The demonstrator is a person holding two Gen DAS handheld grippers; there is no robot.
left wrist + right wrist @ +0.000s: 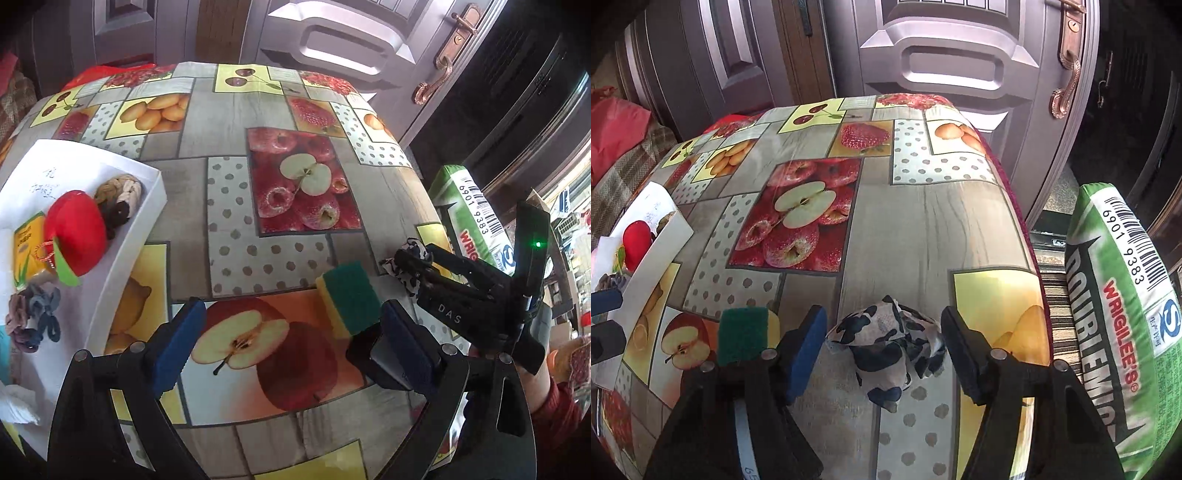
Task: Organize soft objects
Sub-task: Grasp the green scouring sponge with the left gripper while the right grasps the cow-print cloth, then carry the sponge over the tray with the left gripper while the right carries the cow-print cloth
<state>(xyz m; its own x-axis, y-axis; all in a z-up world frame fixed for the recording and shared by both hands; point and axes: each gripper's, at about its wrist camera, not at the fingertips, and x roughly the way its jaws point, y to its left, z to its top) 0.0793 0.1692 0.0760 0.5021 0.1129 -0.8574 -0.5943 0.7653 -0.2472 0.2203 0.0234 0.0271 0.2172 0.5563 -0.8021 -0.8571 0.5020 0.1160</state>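
Note:
A black-and-white cow-print cloth (890,347) lies crumpled on the fruit-print table, between the fingers of my open right gripper (884,350); the pads stand on either side, not pressing it. A green-and-yellow sponge (349,297) lies just left of it, also in the right wrist view (746,334). My left gripper (291,343) is open and empty, its right pad just beside the sponge. A white box (125,236) at the left holds a red plush apple (77,236) and several hair scrunchies (118,195).
A green Wrigley's Doublemint cushion (1123,321) stands off the table's right edge. A grey door with a copper handle (1067,74) is behind the table. Red and plaid fabric (617,147) lies at the far left.

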